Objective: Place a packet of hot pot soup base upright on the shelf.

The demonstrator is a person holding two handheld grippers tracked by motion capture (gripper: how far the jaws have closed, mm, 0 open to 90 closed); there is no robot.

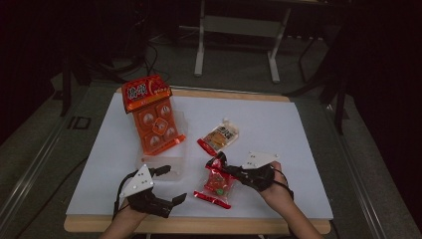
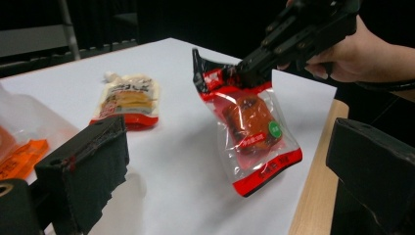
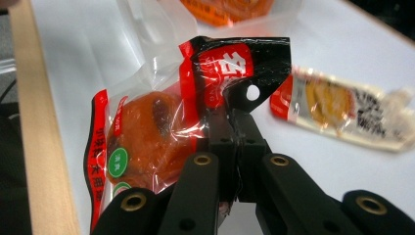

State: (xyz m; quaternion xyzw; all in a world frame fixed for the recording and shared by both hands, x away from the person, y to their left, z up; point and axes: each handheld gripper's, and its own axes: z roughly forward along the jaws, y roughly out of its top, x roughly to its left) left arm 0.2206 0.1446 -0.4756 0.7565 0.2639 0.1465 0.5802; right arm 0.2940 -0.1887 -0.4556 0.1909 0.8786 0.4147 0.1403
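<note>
A dim room, grey floor [image 1: 234, 64], with a white-legged table frame [image 1: 238, 27] behind the wooden-edged table [image 1: 199, 225].

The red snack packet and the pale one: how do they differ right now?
The red snack packet hangs tilted, pinched at its top edge by the right claw; the pale packet lies flat on the table, untouched. The red one shows a reddish-brown lump through clear film; the pale one shows yellowish food. Both are sealed, with red trim.

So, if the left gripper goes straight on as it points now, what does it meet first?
Probably the red snack pack that the right gripper holds by its top edge: it hangs between the left gripper's open jaws, farther on. Depth is uncertain.
</note>
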